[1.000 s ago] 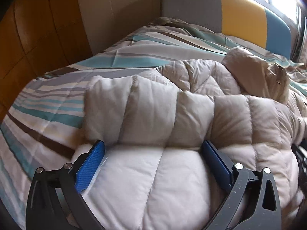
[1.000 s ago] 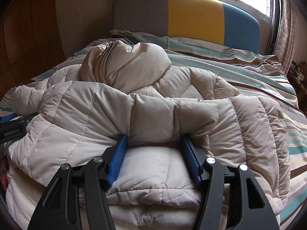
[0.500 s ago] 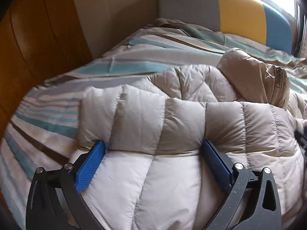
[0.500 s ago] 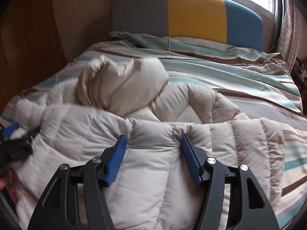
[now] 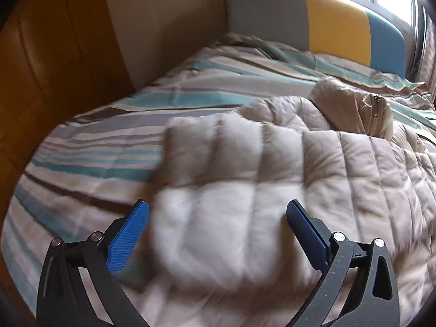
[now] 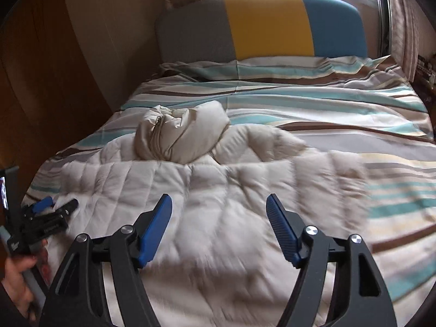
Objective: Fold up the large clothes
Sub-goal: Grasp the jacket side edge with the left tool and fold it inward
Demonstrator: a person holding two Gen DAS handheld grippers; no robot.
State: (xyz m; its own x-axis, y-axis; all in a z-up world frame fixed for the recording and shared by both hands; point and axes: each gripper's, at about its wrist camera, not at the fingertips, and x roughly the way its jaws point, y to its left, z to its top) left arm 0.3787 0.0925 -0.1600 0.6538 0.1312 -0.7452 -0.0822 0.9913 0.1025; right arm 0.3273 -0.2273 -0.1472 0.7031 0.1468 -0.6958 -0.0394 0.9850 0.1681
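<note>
A beige quilted puffer jacket (image 5: 313, 169) lies spread across the striped bed, its hood (image 6: 179, 133) with a zip bunched at the far side. My left gripper (image 5: 218, 226) is open, its blue pads on either side of a blurred fold of the jacket's left part. My right gripper (image 6: 219, 220) is open above the jacket's near middle (image 6: 218, 190). The left gripper also shows at the left edge of the right wrist view (image 6: 46, 212), held by a hand. The jacket is motion-blurred in both views.
The bed (image 6: 313, 100) has a striped teal, brown and white cover. A grey, yellow and blue headboard (image 6: 267, 24) stands at the far end under a window. A wooden wall panel (image 5: 54, 54) runs along the bed's left side. Curtains (image 6: 408, 27) hang at right.
Both grippers have lifted and pulled back from the jacket. The fold they pressed on has dropped away and the jacket now lies lower and flatter on the bed.
</note>
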